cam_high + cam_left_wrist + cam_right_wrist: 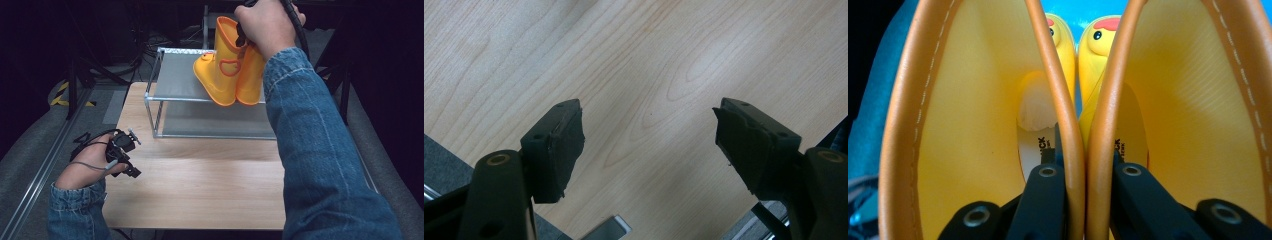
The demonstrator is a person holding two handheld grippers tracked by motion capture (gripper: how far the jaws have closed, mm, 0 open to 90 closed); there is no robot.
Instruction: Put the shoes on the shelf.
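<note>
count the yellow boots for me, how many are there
2. The left boot and the right boot hang side by side over the shelf rack, their inner rims pinched together by the right gripper.

The boots (227, 75) look like smooth, glossy yellow rubber with orange trim, the bench (200, 175) pale matt wood grain, the rack (180, 80) dull grey metal.

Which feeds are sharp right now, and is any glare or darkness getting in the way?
High view: table evenly lit, surroundings black, no glare. Left gripper view: wood grain crisp, jaws slightly soft. Right gripper view: boots bright, rims close and a bit blurred.
</note>
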